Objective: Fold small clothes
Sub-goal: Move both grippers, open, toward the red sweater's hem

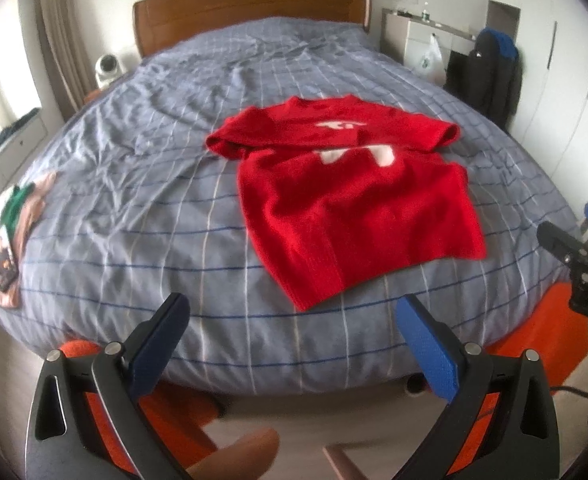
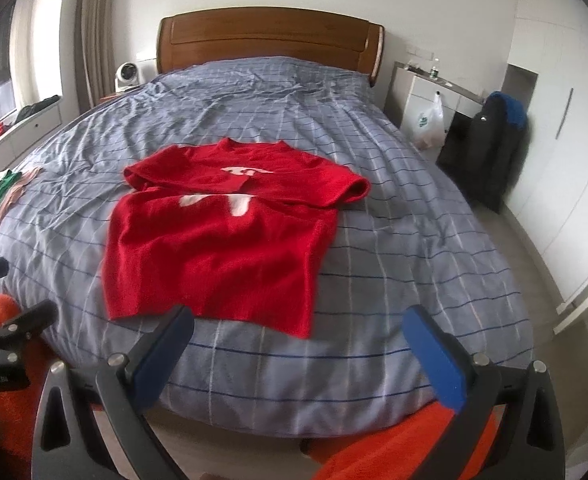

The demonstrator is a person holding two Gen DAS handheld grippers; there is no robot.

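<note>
Red knit fills the left wrist view: the red sweater (image 1: 357,208) lies on the bed (image 1: 142,216) well short of the headboard (image 1: 250,4), its upper part already turned down over the chest, while the left gripper (image 1: 290,328) hangs off the foot edge with jaws wide apart and empty, and folded clothes (image 1: 10,232) lie to the sweater's left. The right wrist view shows the right gripper (image 2: 297,340) equally spread and empty just below the sweater's hem, plus a wardrobe (image 2: 565,128) hidden from the other; I judge the next fold needs both pinching the hem corners.
</note>
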